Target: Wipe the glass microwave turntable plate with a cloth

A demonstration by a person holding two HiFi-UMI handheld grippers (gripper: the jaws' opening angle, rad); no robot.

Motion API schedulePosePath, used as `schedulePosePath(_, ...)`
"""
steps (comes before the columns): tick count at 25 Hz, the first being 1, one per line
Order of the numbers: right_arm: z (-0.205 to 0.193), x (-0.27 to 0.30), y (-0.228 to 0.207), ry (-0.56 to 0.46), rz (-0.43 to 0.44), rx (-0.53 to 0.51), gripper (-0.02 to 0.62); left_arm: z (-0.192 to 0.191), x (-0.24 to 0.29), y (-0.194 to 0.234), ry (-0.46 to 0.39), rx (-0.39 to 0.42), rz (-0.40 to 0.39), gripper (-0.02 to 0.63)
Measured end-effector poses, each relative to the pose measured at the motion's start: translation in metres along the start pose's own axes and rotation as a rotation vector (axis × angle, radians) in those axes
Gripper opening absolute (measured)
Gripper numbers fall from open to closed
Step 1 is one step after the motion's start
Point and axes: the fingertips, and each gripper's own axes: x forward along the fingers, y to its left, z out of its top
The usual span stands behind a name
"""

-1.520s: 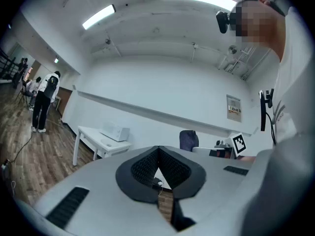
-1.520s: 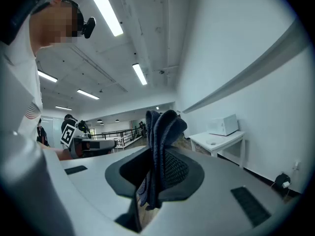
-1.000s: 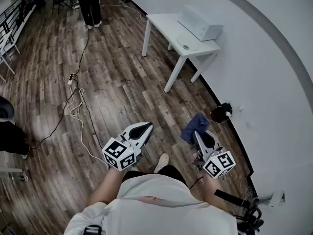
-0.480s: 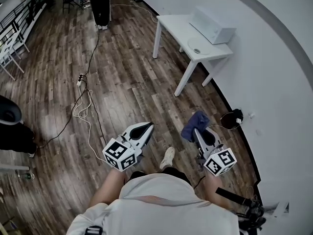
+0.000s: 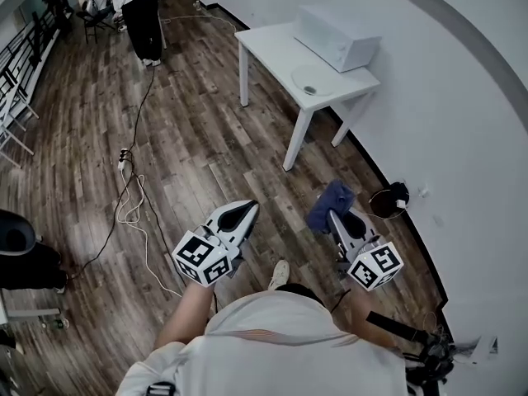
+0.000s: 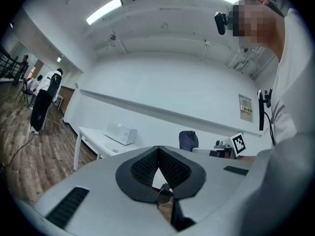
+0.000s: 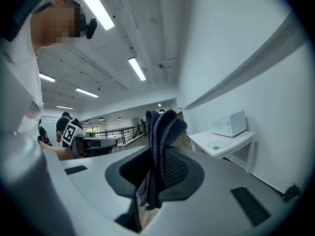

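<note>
The glass turntable plate (image 5: 311,80) lies on a white table (image 5: 272,46) ahead, in front of a white microwave (image 5: 337,37); it also shows small in the right gripper view as the plate (image 7: 217,144) and in the left gripper view as the plate (image 6: 114,150). My right gripper (image 5: 330,213) is shut on a dark blue cloth (image 5: 329,203), which stands folded between its jaws, cloth (image 7: 160,151). My left gripper (image 5: 245,211) is shut with nothing in it, jaws meeting at a point (image 6: 158,149). Both grippers are held low over the floor, well short of the table.
Wood-plank floor (image 5: 190,147) lies between me and the table. A white cable and power strip (image 5: 125,151) trail at left. A dark round bin (image 5: 386,202) sits by the curved white wall at right. A person (image 5: 142,11) stands far back; a chair base (image 5: 21,246) is at left.
The table, plate and microwave have come slightly nearer and shifted left in the head view. Both grippers keep their pose; the cloth stays clamped.
</note>
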Motion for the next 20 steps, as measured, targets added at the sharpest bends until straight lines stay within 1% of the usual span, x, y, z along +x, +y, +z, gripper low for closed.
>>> schedulePosePath(6,0.013,0.023,-0.075,-0.002,0.017,0.011,0.060,0.005,0.077,0.018,0.003,0.004,0.018,0.011)
schedulePosePath(11,0.019,0.034,-0.124,-0.003,0.030,0.017,0.060,0.007,0.126,0.026,0.004,0.017,0.037,0.011)
schedulePosePath(15,0.022,0.042,-0.157,-0.001,0.033,0.028,0.060,0.008,0.154,0.030,0.013,0.026,0.053,0.011)
schedulePosePath(20,0.017,0.051,-0.178,-0.006,0.038,0.055,0.060,-0.002,0.175,0.039,0.043,0.012,0.061,0.011)
